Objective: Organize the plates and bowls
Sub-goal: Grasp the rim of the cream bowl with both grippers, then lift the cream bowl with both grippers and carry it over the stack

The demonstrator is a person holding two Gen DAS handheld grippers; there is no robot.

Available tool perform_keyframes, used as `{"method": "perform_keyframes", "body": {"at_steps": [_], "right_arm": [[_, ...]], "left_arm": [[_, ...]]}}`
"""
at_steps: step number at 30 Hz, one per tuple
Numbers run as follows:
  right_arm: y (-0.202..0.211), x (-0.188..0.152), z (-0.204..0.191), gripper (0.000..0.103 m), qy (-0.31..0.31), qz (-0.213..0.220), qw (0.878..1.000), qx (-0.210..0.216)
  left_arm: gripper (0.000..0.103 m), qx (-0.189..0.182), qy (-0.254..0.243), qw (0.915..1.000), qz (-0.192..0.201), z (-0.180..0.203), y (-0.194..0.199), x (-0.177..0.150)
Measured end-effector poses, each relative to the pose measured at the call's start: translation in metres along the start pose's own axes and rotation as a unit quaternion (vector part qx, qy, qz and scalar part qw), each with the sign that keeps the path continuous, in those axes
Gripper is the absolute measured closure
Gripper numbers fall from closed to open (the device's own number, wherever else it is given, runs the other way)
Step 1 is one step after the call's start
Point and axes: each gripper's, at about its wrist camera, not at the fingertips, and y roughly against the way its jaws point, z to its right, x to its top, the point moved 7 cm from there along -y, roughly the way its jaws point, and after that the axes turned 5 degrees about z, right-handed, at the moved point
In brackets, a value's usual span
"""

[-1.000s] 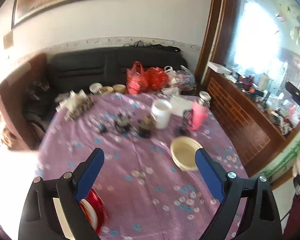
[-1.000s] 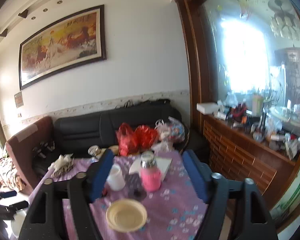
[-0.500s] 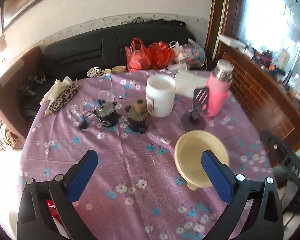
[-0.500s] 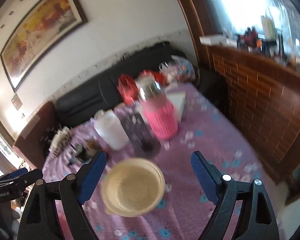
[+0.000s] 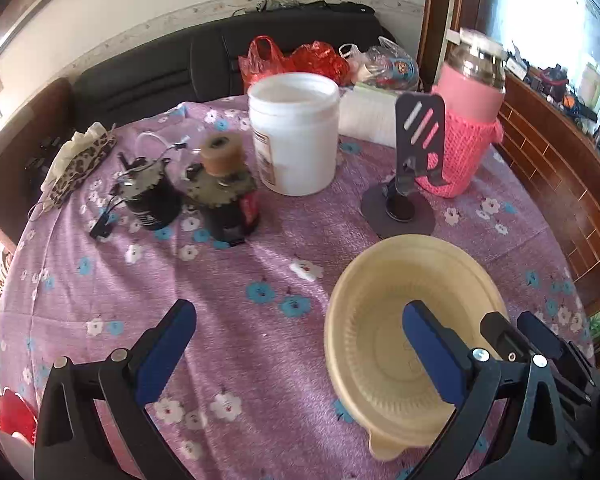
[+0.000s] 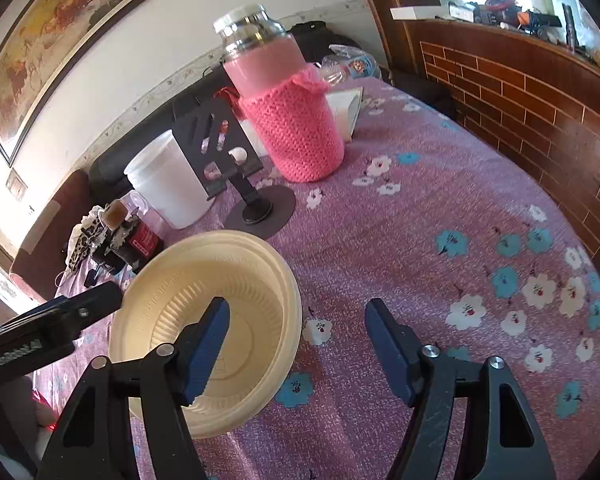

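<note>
Bowl (image 5: 384,320), cream, on the floral desk (image 5: 236,320) at lower right of frame, straddled by wide-open, empty jaws of left gripper (image 5: 296,344) and right gripper (image 6: 298,344).

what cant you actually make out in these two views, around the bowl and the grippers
- Left wrist view: the red object is cut off by the bottom-left edge and hidden behind the left hand-held gripper; no telling if it is a plate or a bowl.
- Right wrist view: the cream bowl's near rim is covered by the right hand-held gripper, so contact is unclear.
- Both views: the white jar's label is too small to read.
</note>
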Motion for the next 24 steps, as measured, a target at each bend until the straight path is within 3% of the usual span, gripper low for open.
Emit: {"method": "perform_keyframes", "body": {"at_steps": [3, 10, 12, 15, 16, 17, 19, 20, 21, 24], "right_arm": [[-0.003, -0.002, 0.0, 0.03, 0.006, -0.004, 1.0, -0.001], [-0.012, -0.007, 0.004, 0.043, -0.002, -0.02, 1.0, 0.001], [-0.014, -0.008, 0.005, 0.049, -0.006, -0.024, 1.0, 0.002], [-0.019, -0.011, 0.004, 0.059, -0.01, -0.034, 0.999, 0.006], [-0.02, -0.013, 0.004, 0.062, -0.011, -0.036, 0.999, 0.007], [-0.021, -0.014, 0.004, 0.063, -0.011, -0.038, 0.999, 0.008], [-0.022, -0.016, 0.002, 0.071, -0.011, -0.041, 0.999, 0.012], [-0.022, -0.017, 0.001, 0.074, -0.011, -0.041, 0.999, 0.015], [-0.022, -0.017, -0.002, 0.083, -0.01, -0.042, 0.999, 0.02], [-0.018, -0.019, -0.005, 0.086, -0.01, -0.039, 0.999, 0.024]], "left_arm": [[0.001, 0.006, -0.017, 0.9998, 0.0, 0.011, -0.009, -0.001], [0.001, -0.003, -0.018, 0.9996, -0.022, 0.023, -0.032, -0.008], [0.005, -0.011, -0.019, 0.9992, -0.033, 0.026, -0.038, -0.012], [0.038, -0.028, -0.025, 0.9974, -0.061, 0.033, -0.047, -0.019], [0.055, -0.04, -0.022, 0.9959, -0.078, 0.036, -0.051, -0.023], [0.062, -0.05, -0.017, 0.9948, -0.087, 0.038, -0.053, -0.026], [0.064, -0.057, -0.011, 0.9945, -0.088, 0.039, -0.053, -0.027], [0.07, -0.054, -0.016, 0.995, -0.083, 0.039, -0.051, -0.027], [0.073, -0.049, -0.022, 0.9956, -0.077, 0.039, -0.048, -0.026], [0.075, -0.049, -0.018, 0.9967, -0.062, 0.036, -0.036, -0.025]]}}
